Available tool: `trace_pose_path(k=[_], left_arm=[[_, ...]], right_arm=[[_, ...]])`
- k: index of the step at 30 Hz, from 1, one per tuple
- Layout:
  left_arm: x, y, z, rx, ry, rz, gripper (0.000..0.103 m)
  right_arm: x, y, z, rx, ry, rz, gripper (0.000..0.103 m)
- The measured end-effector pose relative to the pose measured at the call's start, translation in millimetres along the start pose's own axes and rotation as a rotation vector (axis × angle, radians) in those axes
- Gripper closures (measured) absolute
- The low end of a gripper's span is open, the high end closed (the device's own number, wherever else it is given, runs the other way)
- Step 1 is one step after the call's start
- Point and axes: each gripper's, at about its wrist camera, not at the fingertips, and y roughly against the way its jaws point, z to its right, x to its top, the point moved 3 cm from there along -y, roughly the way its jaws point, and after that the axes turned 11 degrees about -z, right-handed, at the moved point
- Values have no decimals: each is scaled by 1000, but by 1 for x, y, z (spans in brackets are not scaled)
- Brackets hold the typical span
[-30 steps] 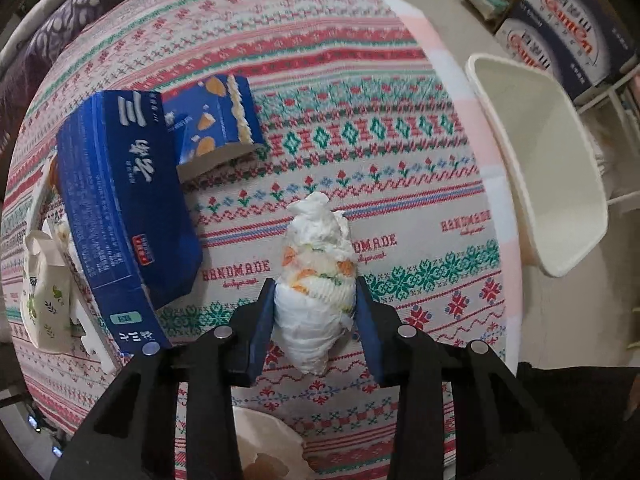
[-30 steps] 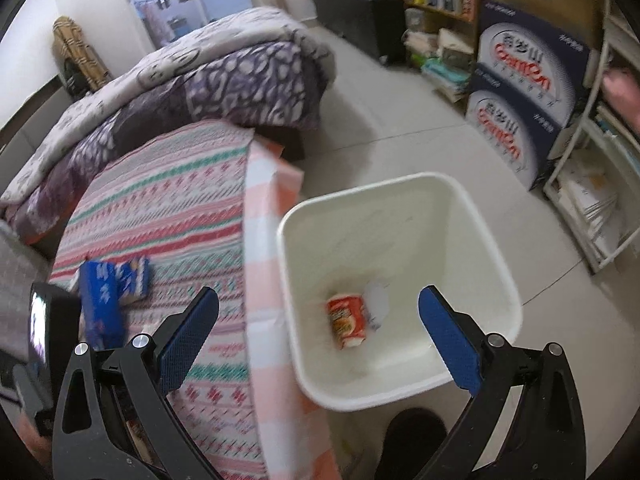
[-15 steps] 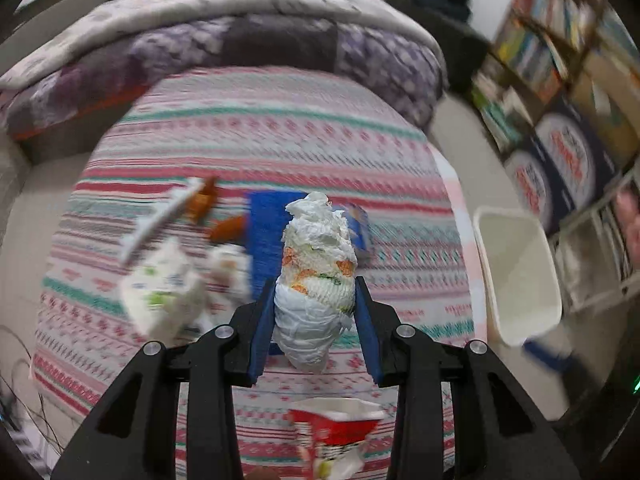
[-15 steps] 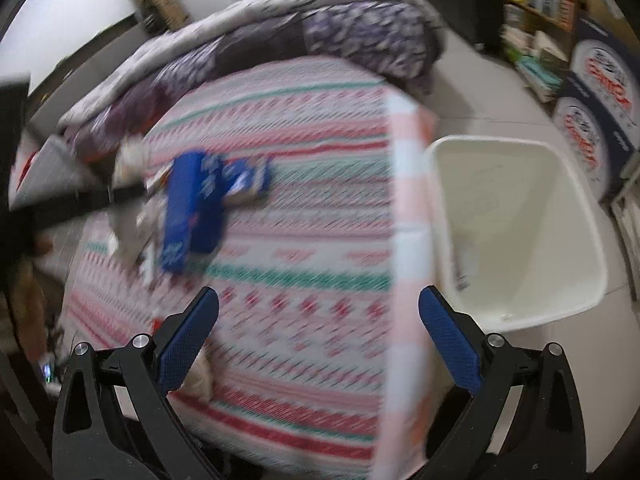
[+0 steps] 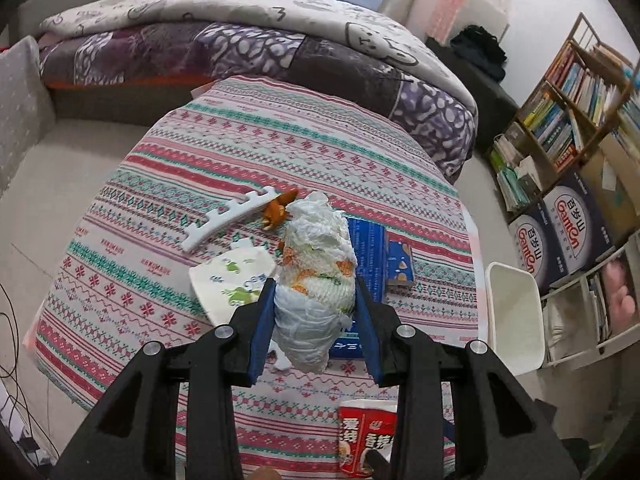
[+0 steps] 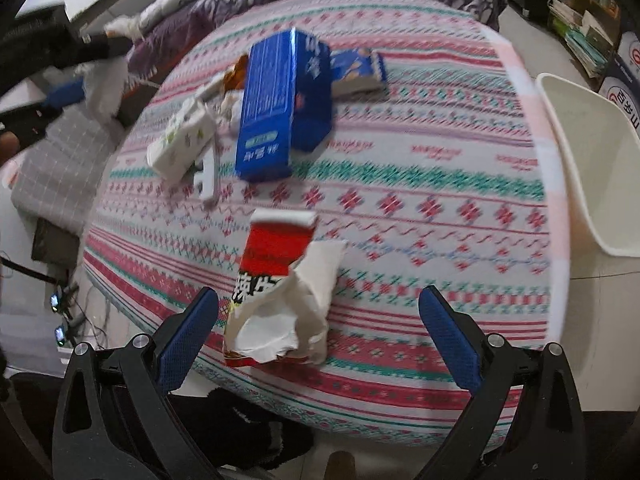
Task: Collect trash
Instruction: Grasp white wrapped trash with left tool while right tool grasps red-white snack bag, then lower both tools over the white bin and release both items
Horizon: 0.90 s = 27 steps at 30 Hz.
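Observation:
My left gripper (image 5: pixel 316 320) is shut on a crumpled white wad of paper with orange and green print (image 5: pixel 316 276), held well above the patterned table (image 5: pixel 248 152). The white bin (image 5: pixel 514 316) stands on the floor at the table's right edge; it shows too in the right wrist view as the bin (image 6: pixel 592 152). My right gripper (image 6: pixel 316 328) is open, its blue pads wide apart over the table's near edge. Between and just beyond them lies a torn red-and-white cup wrapper (image 6: pixel 280 284), untouched. The same wrapper (image 5: pixel 366 436) sits low in the left wrist view.
A tall blue box (image 6: pixel 280 108), a smaller blue snack box (image 6: pixel 356 72), a white printed pack (image 6: pixel 180 144), a white comb-like strip (image 5: pixel 228 220) and an orange scrap (image 5: pixel 276 210) lie on the table. A quilted bed (image 5: pixel 240 40) is behind; bookshelves and cartons (image 5: pixel 560 220) stand right.
The left gripper has risen and pulled back with the wad, so the whole table now shows. The right gripper has swung left from over the bin to the red wrapper.

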Motion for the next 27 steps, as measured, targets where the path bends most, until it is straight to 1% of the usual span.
trace_pose_path(k=[4,5,6,7,8,9,10,13,16,19,22,25,27], left_arm=[[-2,1,-10,-3,8,-1,65],[-2,0,-11,-4,9,-2,65],[-3,0,-12,-4,9,-2,65],[-3,-1,-13,-5,10,-4,65],[-3,-2,-14,-7,10,-6,65],[-3,-2,-15,-8,11,-8,65],[-3,-3,-15,-10,12,-8,65],[-2,-5,-14,-13,11,-8,65],[0,-6,-14,-9,13,0,65],[2,-8,-13,-11,26,10,65],[5,-8,-8,-3,26,38,65],[8,-7,3,12,10,80,65],[9,-6,14,41,-6,114,65]], right_arm=[[0,-19,-7,1,-3,-42,7],[-1,-23,-8,2,-2,-49,9],[-2,-26,-10,3,1,-52,18],[-2,-27,-11,0,8,-45,20],[-3,-25,-12,2,18,-25,29],[-1,-23,-12,26,23,-7,50],[1,-22,-11,47,15,-6,55],[9,-19,2,123,-43,11,61],[15,-11,14,142,-79,39,62],[27,5,24,143,-102,93,62],[42,25,30,130,-101,154,62],[61,48,31,92,-73,224,62],[72,64,31,58,-47,276,62]])
